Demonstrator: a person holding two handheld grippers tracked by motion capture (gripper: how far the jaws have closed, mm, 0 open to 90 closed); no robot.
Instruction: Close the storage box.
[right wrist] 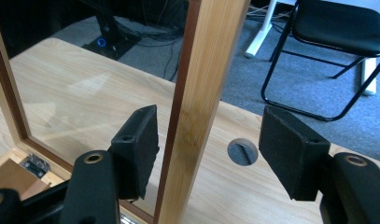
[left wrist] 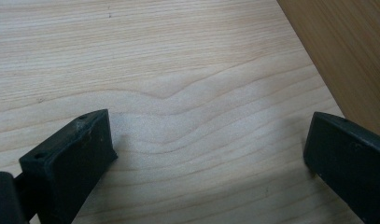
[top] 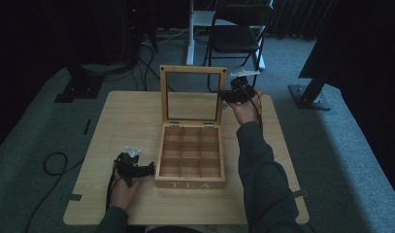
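Right gripper (right wrist: 208, 154) at the right-hand frame post of the tea box lid (top: 192, 94), jaws parted to either side of the post, pads clear of the wood: one pad close on the glass side, the other well off on the outer side. Nothing gripped; post merely standing between the jaws. Seen from the high view, same gripper (top: 232, 95) just beside the lid's right edge, about halfway up it, with the hand (top: 247, 110) behind and the sleeve running back along the box's right side.

Lid upright, swung fully back on its two hinges (top: 173, 124), glass pane facing the person. Opening step judged complete: lid standing by itself with no pad pressing on it. Tea box (top: 190, 158) near the middle of the wooden table (top: 122, 116), "TEA" front toward the person, all compartments (top: 190, 153) open to view and apparently empty, though dim light leaves that uncertain.

Left gripper (top: 135, 168) just left of the box's front left corner, low over the table, jaws wide apart with bare wood grain between them in the left gripper view, box wall (left wrist: 346, 56) off to one side. Nothing held.

Left to do, by judgement: clearing the right gripper from the lid post. No tea bags or other contents anywhere near the box, so any filling step not begun.
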